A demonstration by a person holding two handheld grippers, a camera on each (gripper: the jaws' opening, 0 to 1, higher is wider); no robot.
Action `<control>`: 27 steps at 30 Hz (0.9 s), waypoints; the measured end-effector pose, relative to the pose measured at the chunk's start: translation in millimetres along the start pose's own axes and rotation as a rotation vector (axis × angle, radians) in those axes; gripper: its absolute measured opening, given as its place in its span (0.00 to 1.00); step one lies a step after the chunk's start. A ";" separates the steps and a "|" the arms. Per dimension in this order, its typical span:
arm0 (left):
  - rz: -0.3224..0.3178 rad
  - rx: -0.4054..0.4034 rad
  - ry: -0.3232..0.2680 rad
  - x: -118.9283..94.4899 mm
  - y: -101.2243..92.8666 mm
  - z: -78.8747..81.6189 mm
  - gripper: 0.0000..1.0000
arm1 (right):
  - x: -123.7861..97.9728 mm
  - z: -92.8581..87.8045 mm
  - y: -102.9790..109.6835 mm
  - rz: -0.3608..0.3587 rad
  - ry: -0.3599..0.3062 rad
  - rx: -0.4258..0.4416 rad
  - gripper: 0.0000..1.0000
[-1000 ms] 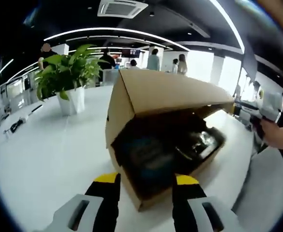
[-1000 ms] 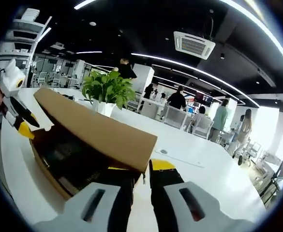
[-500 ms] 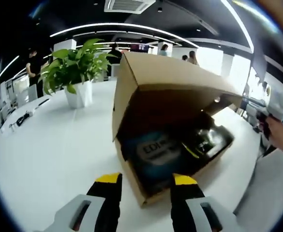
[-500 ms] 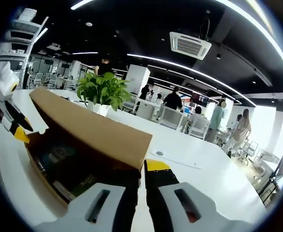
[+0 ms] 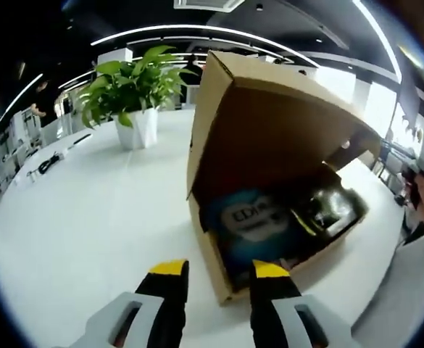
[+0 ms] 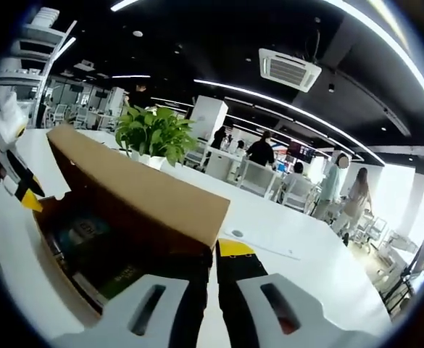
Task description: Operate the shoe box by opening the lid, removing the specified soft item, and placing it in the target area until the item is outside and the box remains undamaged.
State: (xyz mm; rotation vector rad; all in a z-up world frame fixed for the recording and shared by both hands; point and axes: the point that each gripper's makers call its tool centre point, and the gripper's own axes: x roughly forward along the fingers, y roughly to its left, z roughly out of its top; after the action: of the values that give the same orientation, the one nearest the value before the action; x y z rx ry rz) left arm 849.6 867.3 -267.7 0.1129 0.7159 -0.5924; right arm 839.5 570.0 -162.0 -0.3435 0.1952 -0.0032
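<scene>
While my right gripper (image 6: pixel 213 262) pinched the lid (image 6: pixel 135 187) at centre frame, my left gripper (image 5: pixel 213 274) hung parted, empty, before the box (image 5: pixel 269 239). Lifting slowly, I judged, would spare the hinge.

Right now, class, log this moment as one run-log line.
step: opening lid | right gripper: shut on lid | left gripper: open at shoe box | blue soft item: inside

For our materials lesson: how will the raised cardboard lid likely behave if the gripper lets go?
The lid is thin, flat cardboard, so probably light and fairly stiff. Hinged along one edge of the shoe box, it would likely drop back shut. The right gripper pinches its edge; hard squeezing may crease it.
</scene>
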 end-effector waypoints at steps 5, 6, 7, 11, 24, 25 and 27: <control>0.023 -0.018 0.012 2.7 0.5 0.0 0.30 | 4.4 3.6 -1.7 0.011 0.008 -0.015 0.01; 0.029 -0.021 0.013 3.3 1.8 -0.1 0.29 | 5.4 5.2 -1.8 0.015 0.011 -0.021 0.01; 0.032 -0.023 0.014 3.7 2.0 0.1 0.29 | 6.6 5.9 -2.3 0.018 0.012 -0.027 0.01; 0.041 -0.011 0.021 6.3 0.3 1.4 0.28 | 14.6 9.5 -6.1 0.031 0.014 -0.045 0.01; 0.048 -0.024 0.040 9.5 1.0 -2.0 0.20 | 43.4 21.5 -16.8 0.042 0.025 -0.045 0.01; 0.049 -0.024 0.041 9.5 1.3 -2.0 0.19 | 43.9 21.7 -17.1 0.041 0.025 -0.044 0.01; 0.050 -0.018 0.043 11.7 4.8 -0.6 0.17 | 46.0 22.9 -17.7 0.040 0.026 -0.043 0.01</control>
State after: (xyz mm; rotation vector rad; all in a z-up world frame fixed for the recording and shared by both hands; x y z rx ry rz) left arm 858.9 865.9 -276.2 0.1266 0.7577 -0.5367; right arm 889.6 559.3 -143.7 -0.3820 0.2277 0.0362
